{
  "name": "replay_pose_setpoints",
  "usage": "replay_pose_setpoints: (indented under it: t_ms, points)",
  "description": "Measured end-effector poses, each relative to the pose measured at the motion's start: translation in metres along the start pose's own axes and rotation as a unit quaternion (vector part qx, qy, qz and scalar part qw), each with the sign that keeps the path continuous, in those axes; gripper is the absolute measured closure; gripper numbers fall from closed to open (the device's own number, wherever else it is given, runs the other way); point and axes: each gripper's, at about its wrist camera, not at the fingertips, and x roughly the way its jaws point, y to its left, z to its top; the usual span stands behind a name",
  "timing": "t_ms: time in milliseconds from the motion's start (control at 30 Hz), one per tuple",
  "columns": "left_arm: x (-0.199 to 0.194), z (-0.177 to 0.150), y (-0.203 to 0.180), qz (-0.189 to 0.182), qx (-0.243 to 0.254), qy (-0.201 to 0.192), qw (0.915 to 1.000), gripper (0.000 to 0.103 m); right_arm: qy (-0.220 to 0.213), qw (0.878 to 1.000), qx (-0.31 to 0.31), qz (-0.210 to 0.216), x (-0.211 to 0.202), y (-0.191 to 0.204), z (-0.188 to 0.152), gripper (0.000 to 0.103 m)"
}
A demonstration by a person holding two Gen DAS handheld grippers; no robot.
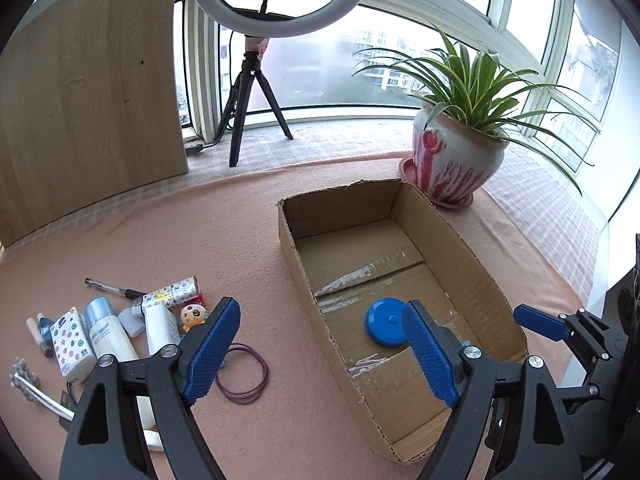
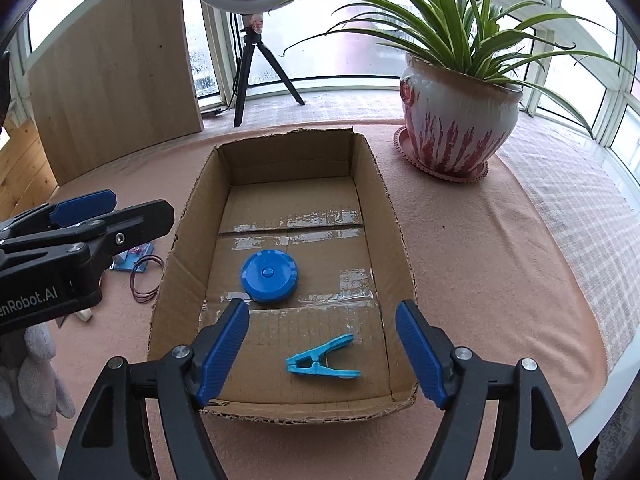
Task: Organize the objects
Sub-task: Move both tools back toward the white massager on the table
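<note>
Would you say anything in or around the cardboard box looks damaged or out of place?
The cardboard box has ragged, torn top edges where its flaps seem ripped off, and peeling tape on its floor. The blue round case and clothespin lie inside; nothing is spilled.

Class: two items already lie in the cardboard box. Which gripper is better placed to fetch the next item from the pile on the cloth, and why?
Left. The left gripper is open and empty, with the hair ties and bottles just beside its fingers. The right gripper hangs over the box, farther from the pile.
</note>
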Motion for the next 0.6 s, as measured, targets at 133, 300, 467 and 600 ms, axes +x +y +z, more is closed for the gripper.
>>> replay_pose_setpoints:
  t_ms: [133, 300, 467, 600]
  points:
    - [-0.014, -0.007, 0.026, 0.017, -0.018, -0.004, 0.9997, 0.017, -0.007, 1.000, -0.001, 0.009, -0.005, 0.011, 0.002, 0.030]
    - [-0.034, -0.019, 0.070, 0.050, -0.047, -0.005, 0.9976, 0.017, -0.006, 0.999, -0.023, 0.047, -0.007, 0.042, 0.007, 0.030]
    - [-0.056, -0.039, 0.122, 0.085, -0.082, -0.001, 0.9930, 0.017, 0.004, 0.995, -0.056, 0.086, -0.001, 0.086, 0.009, 0.031]
    - [-0.073, -0.057, 0.165, 0.113, -0.116, 0.003, 0.9867, 0.017, 0.015, 0.990, -0.080, 0.115, 0.004, 0.122, 0.009, 0.031]
